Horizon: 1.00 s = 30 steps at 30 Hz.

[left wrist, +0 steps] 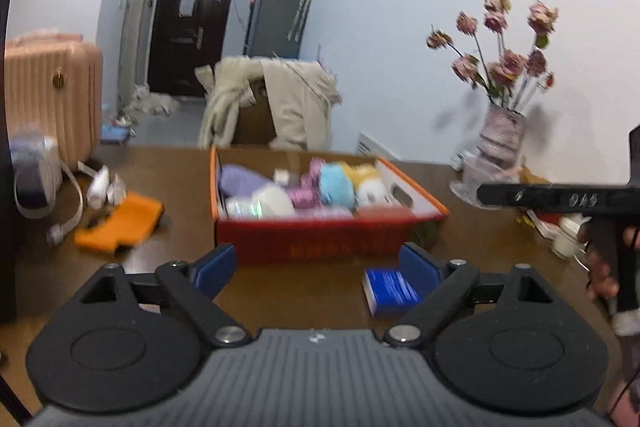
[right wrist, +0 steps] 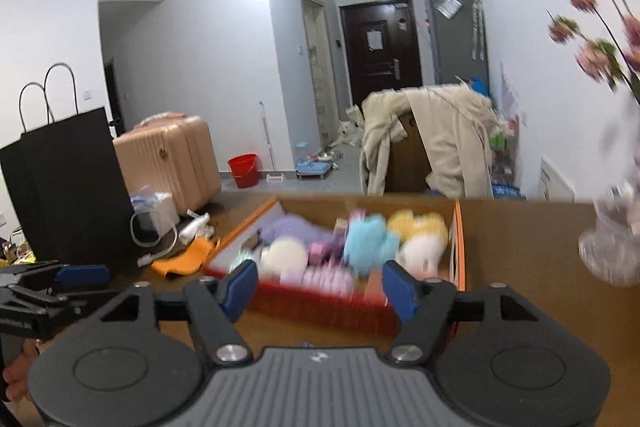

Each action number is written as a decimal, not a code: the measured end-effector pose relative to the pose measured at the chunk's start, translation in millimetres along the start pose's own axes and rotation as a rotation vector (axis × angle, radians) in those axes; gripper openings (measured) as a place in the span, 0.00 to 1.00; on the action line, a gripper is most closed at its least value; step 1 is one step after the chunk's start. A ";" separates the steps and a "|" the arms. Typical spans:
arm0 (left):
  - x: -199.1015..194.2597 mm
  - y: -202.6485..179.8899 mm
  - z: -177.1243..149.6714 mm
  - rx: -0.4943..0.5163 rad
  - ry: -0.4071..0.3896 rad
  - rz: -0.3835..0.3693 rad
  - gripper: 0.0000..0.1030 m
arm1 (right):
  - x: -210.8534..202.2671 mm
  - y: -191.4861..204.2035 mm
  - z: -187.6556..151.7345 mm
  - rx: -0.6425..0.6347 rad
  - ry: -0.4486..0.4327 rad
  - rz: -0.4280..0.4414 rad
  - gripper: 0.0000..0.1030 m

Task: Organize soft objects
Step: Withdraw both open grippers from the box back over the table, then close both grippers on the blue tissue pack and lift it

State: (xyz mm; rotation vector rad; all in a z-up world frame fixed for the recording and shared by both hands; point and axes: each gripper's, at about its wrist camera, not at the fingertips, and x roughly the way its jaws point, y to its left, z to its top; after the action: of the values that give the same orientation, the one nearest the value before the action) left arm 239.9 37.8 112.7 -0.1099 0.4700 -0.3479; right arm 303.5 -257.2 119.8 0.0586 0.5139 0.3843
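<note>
A red cardboard box (left wrist: 328,247) with an orange rim stands on the brown table. It holds several fluffy soft items: a blue one (left wrist: 336,185), a purple one (left wrist: 240,179), a white one (left wrist: 268,201) and a yellow one (left wrist: 360,173). My left gripper (left wrist: 318,263) hovers open just in front of the box, with nothing between its fingers. In the right wrist view the box (right wrist: 460,247) is close, and my right gripper (right wrist: 320,287) stands open before its front wall, holding nothing. An orange cloth (left wrist: 120,223) lies on the table left of the box.
A small blue carton (left wrist: 390,291) lies by my left gripper's right finger. A glass vase of pink flowers (left wrist: 500,139) and a small jar (left wrist: 568,235) stand at the right. A black paper bag (right wrist: 72,187) and a white device with cable (left wrist: 36,167) are at the left. A coat-draped chair (left wrist: 276,103) is behind.
</note>
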 end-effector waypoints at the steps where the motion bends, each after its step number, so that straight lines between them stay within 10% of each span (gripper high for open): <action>1: -3.9 0.1 -7.8 0.002 0.016 -0.014 0.88 | -2.3 1.7 -12.5 0.021 0.022 -0.023 0.68; 18: 34.3 -9.9 -46.3 -0.042 0.142 -0.119 0.86 | -19.4 -4.6 -79.9 0.163 0.115 -0.097 0.67; 30: 170.1 -8.0 -24.4 -0.194 0.257 -0.242 0.42 | 83.7 -40.6 -69.9 0.203 0.167 0.010 0.41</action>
State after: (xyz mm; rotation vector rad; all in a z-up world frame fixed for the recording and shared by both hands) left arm 368.1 -30.3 20.3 -0.3145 0.7472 -0.5574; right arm 350.3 -266.4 13.7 0.2269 0.7165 0.3477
